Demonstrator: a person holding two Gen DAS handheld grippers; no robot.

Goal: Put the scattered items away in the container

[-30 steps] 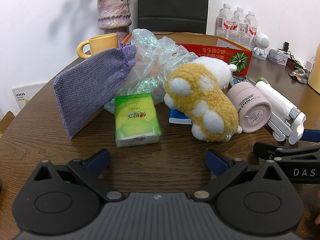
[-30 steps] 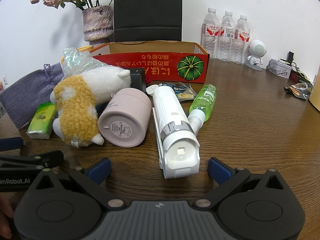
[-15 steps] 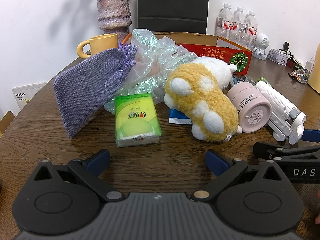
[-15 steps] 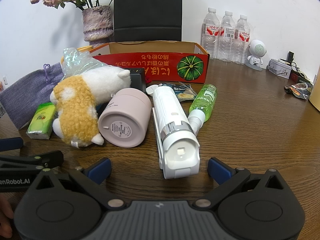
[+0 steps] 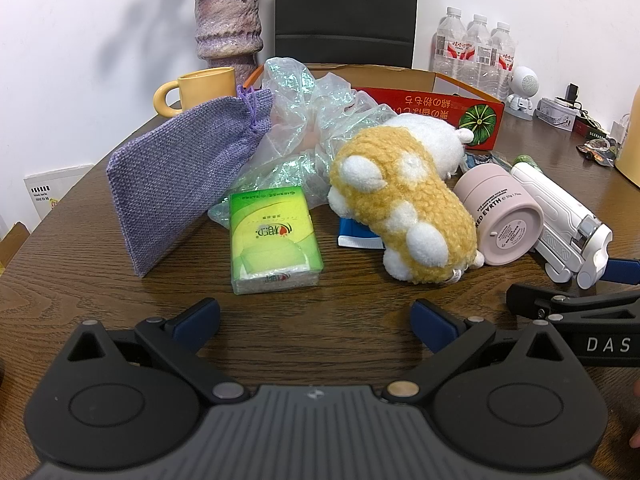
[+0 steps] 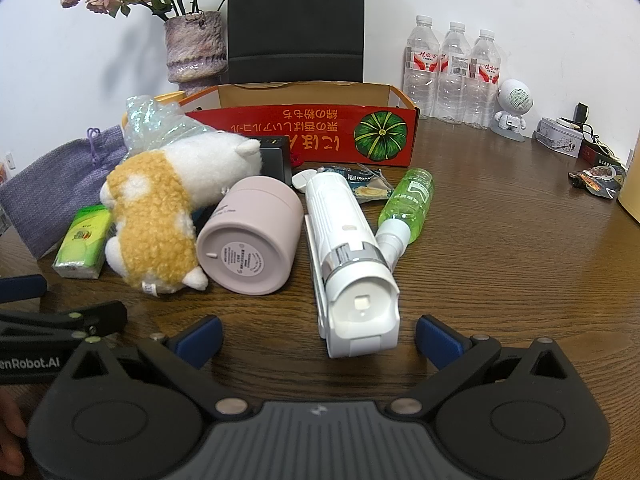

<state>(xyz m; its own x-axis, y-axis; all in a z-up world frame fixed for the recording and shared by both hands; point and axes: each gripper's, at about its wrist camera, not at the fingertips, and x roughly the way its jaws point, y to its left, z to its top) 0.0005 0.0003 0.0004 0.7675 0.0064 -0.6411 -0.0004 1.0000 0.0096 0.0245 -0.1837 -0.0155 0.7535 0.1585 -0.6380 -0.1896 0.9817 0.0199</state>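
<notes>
Nothing has shifted since the earlier frames: both grippers sit where they were, low over the wooden table (image 5: 80,280), and every item lies as before.

The cardboard box (image 6: 304,136), red-fronted with a green pumpkin print, stands at the back of the clutter, with a black bag behind it, a vase (image 6: 194,46) of dried flowers to its left and three water bottles (image 6: 452,72) to its right. A yellow mug (image 5: 200,90) stands near the vase.

Between the grippers and the box the items lie packed together. A green tissue pack (image 5: 272,236) lies flat just ahead of the left gripper (image 5: 316,316), with a purple knitted pouch (image 5: 180,172) leaning to its left and crinkled clear plastic (image 5: 308,120) heaped behind. A yellow and white plush toy (image 5: 404,196) lies over a blue and white tube (image 5: 356,236) and touches a pink jar (image 6: 250,240) on its side. Beside the jar lies a white folding device (image 6: 352,252), its near end between the blue fingertips of the right gripper (image 6: 318,336). A green spray bottle (image 6: 408,204) lies against it, and a small snack packet (image 6: 368,184) and a black object lie nearer the box.

Both grippers are spread wide, gripping nothing and touching none of the items.
</notes>
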